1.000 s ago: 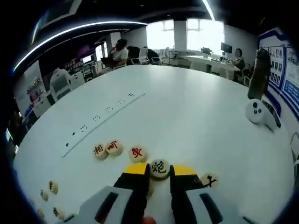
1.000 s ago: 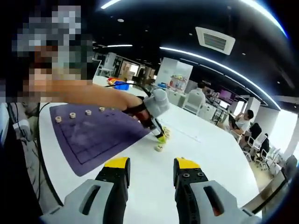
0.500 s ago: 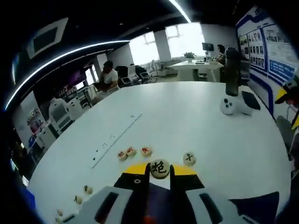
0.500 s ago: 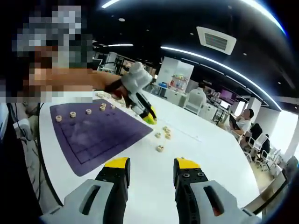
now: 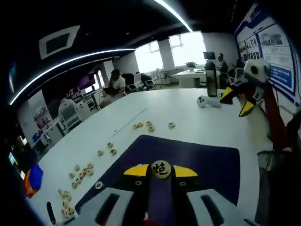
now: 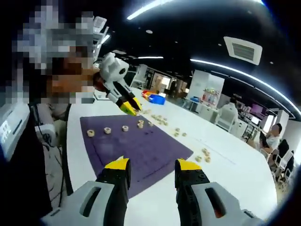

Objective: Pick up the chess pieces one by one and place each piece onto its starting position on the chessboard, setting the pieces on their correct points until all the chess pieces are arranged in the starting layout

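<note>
My left gripper [image 5: 161, 170] is shut on a round wooden chess piece [image 5: 161, 168] with a black character, held above the purple chessboard mat [image 5: 197, 162]. In the right gripper view, the left gripper [image 6: 130, 109] hangs over the mat's [image 6: 146, 153] far left side, near a row of pieces [image 6: 107, 130] standing on the mat. My right gripper [image 6: 153, 165] is open with nothing between its jaws, raised above the mat's near edge. It also shows as the yellow-tipped right gripper [image 5: 236, 101] at the upper right of the left gripper view.
Loose pieces lie on the white table [image 5: 178, 110]: a group [image 5: 146, 125] beyond the mat, several more [image 5: 80, 172] on the left. A white controller [image 5: 207, 100] and a dark bottle [image 5: 210, 77] stand farther off. A person's body is close on the left [image 6: 28, 155].
The left gripper has carried the black-character piece up from the table's loose pieces to above the purple mat. The right gripper view has swung towards the mat; its jaws stay open.
</note>
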`<state>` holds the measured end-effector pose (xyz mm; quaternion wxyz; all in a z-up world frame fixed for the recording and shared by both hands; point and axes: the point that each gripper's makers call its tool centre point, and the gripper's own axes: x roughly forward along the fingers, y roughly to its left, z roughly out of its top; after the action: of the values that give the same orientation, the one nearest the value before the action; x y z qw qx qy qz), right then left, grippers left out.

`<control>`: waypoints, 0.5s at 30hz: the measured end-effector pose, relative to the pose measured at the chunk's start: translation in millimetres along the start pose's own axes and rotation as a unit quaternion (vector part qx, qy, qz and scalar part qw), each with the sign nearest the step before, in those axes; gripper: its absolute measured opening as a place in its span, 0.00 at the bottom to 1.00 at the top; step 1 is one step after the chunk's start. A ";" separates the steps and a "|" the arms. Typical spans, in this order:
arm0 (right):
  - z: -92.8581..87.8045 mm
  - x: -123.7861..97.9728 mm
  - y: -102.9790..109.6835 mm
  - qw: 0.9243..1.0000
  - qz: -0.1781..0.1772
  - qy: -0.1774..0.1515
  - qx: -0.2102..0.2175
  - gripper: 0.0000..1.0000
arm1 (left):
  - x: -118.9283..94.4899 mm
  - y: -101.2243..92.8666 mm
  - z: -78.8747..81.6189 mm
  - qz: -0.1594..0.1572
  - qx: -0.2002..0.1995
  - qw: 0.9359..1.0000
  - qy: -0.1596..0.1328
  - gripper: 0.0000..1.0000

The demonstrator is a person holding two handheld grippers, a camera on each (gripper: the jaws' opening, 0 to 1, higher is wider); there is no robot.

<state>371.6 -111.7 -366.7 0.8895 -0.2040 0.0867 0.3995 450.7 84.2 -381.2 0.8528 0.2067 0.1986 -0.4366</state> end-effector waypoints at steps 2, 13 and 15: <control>3.3 3.5 7.6 1.000 0.013 -0.003 -0.004 0.38 | -18.1 -2.6 -14.9 0.009 0.000 1.000 0.005 0.20; 6.4 5.0 31.9 0.998 0.055 -0.006 -0.033 0.38 | -64.6 -29.6 -96.8 0.018 -0.021 0.998 0.050 0.20; 5.6 5.3 32.5 0.998 0.058 -0.003 -0.036 0.38 | -65.4 -35.8 -111.3 0.010 -0.023 0.998 0.063 0.20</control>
<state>350.8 -86.2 -372.9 0.8574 -0.2292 0.0809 0.4537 368.1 167.0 -446.7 0.8475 0.2158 0.2601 -0.4094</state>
